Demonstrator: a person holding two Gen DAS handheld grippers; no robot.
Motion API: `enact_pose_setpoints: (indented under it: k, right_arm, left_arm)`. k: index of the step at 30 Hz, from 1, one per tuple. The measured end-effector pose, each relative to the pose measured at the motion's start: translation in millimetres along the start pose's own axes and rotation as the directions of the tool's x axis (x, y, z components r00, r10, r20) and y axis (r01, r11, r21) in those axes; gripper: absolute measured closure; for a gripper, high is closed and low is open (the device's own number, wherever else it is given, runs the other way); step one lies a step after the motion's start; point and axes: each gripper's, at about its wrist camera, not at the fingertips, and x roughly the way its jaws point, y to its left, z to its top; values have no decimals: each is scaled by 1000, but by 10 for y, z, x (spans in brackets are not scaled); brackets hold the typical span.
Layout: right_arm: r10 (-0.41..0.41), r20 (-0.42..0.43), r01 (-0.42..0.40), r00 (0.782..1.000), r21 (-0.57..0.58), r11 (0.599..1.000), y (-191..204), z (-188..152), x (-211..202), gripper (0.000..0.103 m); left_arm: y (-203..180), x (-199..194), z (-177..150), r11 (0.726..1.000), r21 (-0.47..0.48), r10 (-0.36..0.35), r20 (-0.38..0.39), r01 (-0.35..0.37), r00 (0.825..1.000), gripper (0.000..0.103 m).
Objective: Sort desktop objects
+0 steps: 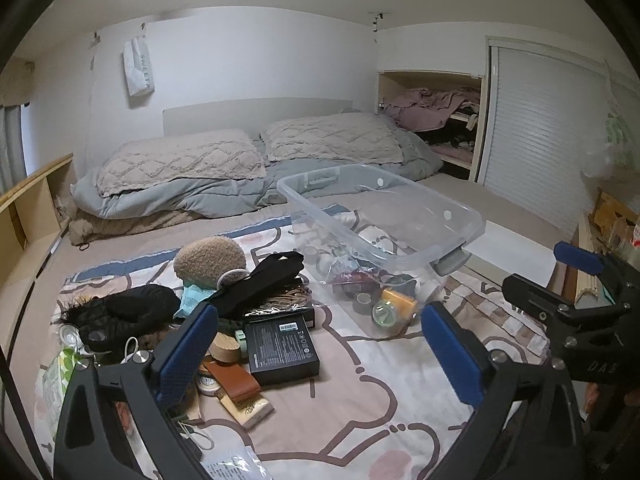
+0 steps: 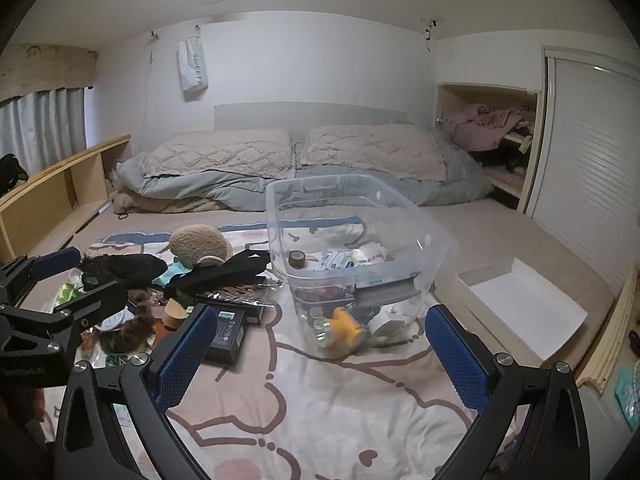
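Observation:
A clear plastic bin (image 1: 460, 236) (image 2: 436, 240) sits on a patterned blanket on the bed. It holds tape rolls, a yellow flashlight (image 2: 340, 326) (image 1: 394, 304) and small packets. Left of it lies a pile: a black box (image 1: 282, 346) (image 2: 226, 330), a brown leather case (image 1: 234, 380), a tan plush (image 1: 210, 256) (image 2: 200, 246), a black pouch (image 1: 264, 280) and a dark wig (image 1: 120, 312). My left gripper (image 1: 320, 352) is open and empty above the blanket beside the black box. My right gripper (image 2: 320, 356) is open and empty in front of the bin.
A white shallow tray (image 2: 524, 304) lies right of the bin. Two pillows (image 1: 256, 152) and a grey duvet are at the head of the bed. A wooden shelf (image 2: 60, 192) runs along the left; a closet with a louvred door (image 2: 592, 152) is at the right.

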Motion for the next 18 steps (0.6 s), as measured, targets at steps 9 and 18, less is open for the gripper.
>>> enact_pose_setpoints:
  k: [9,18]
  right_arm:
    - [8,-1,-8,1000,19,1000,-25,2,6,0]
    - [12,2,-12,1000,21,1000,-39,-3,10,0]
  left_arm:
    - [-11,36,-1,1000,2,-12,-18,12,1000,0]
    - [-13,35,-6,1000,2,-1,-19,1,1000,0]
